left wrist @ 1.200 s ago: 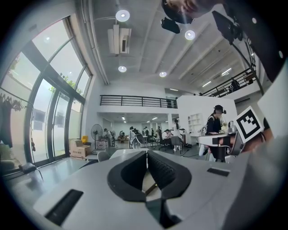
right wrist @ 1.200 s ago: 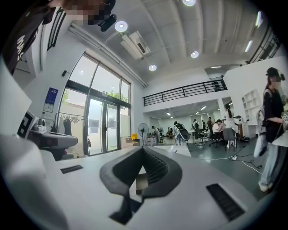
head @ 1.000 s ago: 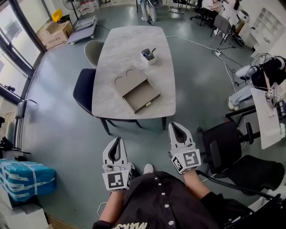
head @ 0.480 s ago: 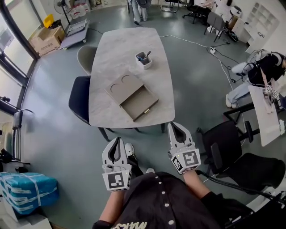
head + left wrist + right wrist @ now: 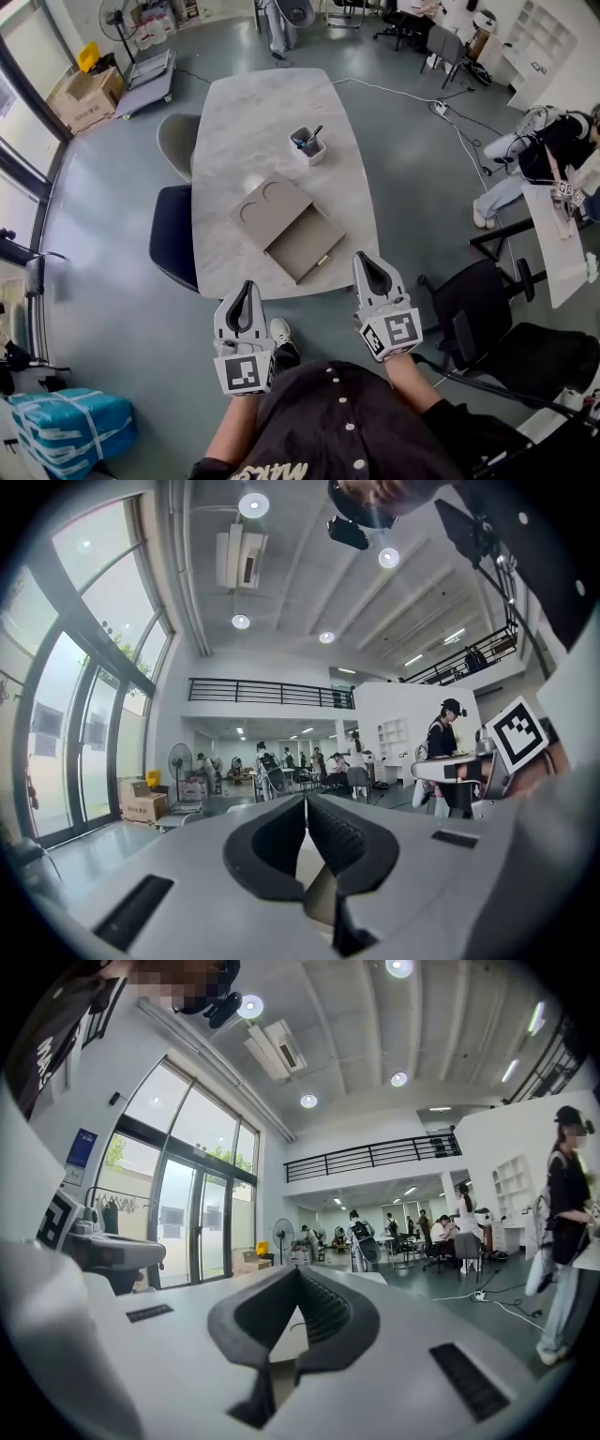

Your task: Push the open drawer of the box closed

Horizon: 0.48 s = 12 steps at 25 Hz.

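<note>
From my head view, the long pale grey stone-patterned bench (image 5: 281,103) runs away from me, and the flat taupe box with two round recesses in its lid (image 5: 270,208) lies on its near half, turned at an angle. Its shallow taupe drawer (image 5: 305,246) stands pulled out toward the near right, with a small brass-coloured handle (image 5: 322,261) on its front close to the bench's near edge. Farther along the bench, well apart from the box, sits a small white square cup holding dark pens (image 5: 307,145). A dark padded chair (image 5: 175,236) is tucked at the bench's left side, with a light grey chair (image 5: 176,141) beyond it. My left hand-held gripper (image 5: 247,289) hangs at the near edge of the bench, left of the drawer, and my right hand-held gripper (image 5: 364,262) points at the near right corner, just right of the drawer front. Neither touches the box. In the left gripper view the black ribbed jaws are pressed together with nothing between them, and the right gripper view shows the same.
</note>
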Motion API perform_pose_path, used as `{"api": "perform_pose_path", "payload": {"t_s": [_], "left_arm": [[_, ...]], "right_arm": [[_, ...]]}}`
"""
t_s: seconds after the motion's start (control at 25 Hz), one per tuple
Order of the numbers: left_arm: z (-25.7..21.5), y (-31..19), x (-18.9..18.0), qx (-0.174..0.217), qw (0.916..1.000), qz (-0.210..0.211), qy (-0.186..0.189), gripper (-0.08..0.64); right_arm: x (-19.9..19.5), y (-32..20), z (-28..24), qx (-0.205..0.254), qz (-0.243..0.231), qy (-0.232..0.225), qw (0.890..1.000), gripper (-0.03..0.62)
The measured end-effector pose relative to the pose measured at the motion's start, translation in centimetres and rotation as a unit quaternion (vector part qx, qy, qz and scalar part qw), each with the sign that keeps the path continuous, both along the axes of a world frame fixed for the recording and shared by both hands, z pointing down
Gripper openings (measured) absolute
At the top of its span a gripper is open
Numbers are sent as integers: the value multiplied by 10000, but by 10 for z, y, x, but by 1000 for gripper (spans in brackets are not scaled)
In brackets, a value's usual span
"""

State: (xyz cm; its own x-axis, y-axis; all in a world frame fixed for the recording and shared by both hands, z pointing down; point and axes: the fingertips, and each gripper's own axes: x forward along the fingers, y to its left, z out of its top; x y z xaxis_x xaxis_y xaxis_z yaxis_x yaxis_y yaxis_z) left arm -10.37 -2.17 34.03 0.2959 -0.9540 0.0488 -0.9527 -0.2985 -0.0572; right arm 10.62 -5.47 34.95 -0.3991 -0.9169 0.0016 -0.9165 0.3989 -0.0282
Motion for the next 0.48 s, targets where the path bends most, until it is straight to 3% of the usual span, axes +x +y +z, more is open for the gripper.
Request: {"api": "perform_pose_path", "payload": {"t_s": [0.48], "left_arm": [[0,-78,-54,-20,9996,265,99,17]], "right_arm": [[-45,-69,-5,-13,386,24,9992,-3]]}}
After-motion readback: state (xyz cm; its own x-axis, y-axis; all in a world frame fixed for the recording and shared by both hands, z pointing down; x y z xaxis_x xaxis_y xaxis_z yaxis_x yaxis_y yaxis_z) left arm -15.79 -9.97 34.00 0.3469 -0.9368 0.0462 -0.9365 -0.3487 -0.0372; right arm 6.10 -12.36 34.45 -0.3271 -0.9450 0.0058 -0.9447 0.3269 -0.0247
